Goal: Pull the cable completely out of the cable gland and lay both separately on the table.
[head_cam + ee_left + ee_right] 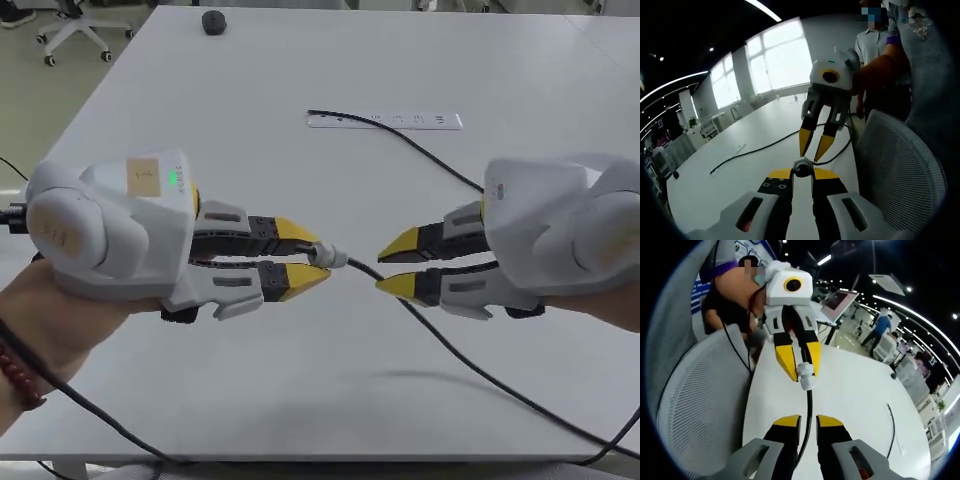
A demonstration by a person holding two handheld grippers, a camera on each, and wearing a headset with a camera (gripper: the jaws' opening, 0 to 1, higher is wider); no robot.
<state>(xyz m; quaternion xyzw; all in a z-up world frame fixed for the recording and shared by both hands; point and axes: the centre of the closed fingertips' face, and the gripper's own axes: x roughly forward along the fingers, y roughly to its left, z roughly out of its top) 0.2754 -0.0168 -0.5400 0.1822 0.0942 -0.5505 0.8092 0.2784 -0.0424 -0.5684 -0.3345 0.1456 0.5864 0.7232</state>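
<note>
While the cable (440, 338) sits in the cable gland (330, 257), extraction is not yet done: treat the task as barely begun.
Your left gripper (316, 258) pinches the cable gland between its yellow tips and holds it above the white table (300, 385). Your right gripper (392, 267) faces it, close by, with jaws spread. The black cable leaves the gland and runs between those jaws unclamped, as the right gripper view shows, then trails across the table toward its near edge. Neither part is laid down separately. Remaining steps, by judgement: close the right jaws on the cable near the gland, draw the two grippers apart until the cable end clears the gland, then set cable and gland on the table apart from each other.
</note>
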